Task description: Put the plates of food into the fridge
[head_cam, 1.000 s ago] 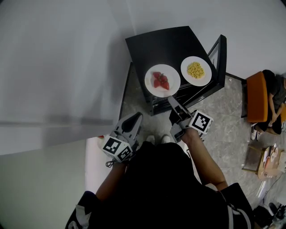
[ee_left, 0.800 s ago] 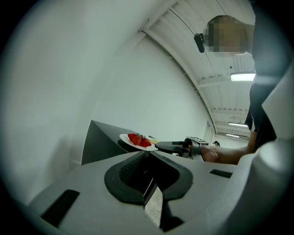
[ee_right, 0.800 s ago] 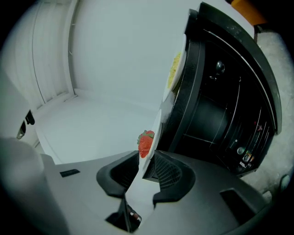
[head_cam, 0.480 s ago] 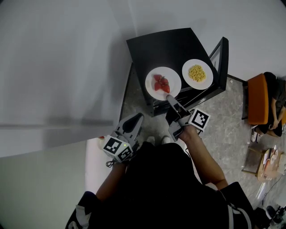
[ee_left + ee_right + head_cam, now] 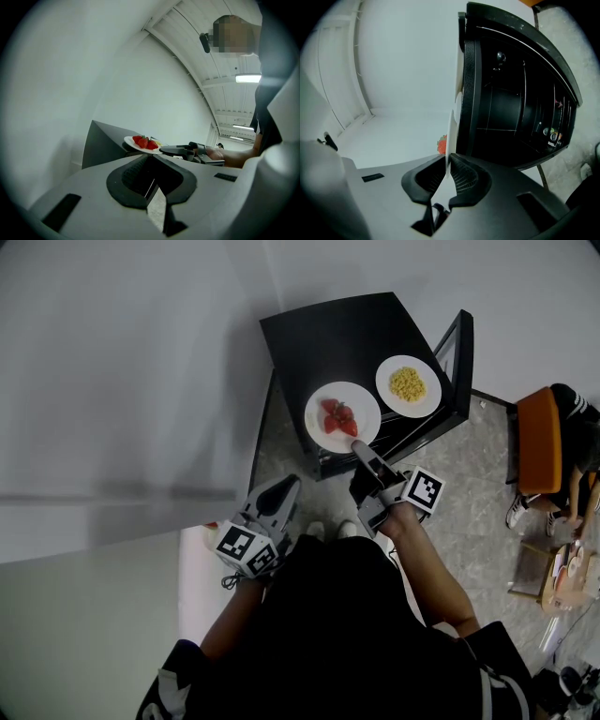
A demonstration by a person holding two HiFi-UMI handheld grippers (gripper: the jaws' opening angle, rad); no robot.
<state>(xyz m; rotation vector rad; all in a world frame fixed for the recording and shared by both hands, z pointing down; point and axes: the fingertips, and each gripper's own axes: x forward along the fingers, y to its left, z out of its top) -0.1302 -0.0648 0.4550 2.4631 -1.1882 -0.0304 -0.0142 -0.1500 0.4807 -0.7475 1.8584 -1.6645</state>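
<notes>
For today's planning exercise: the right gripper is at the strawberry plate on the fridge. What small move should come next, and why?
Probably lift the strawberry plate slightly off the fridge top, keeping it level. The right gripper is shut on the plate's rim, the plate overhangs the front edge, and the fridge's open compartment lies just below.

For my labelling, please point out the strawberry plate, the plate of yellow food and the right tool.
White round plate of red strawberries (image 5: 319, 434), head view: bare lower-left part.
White round plate of yellow food (image 5: 427, 401), head view: bare lower-right part.
Right tool (image 5: 357, 446), head view: its tips on the strawberry plate's rim.
</notes>
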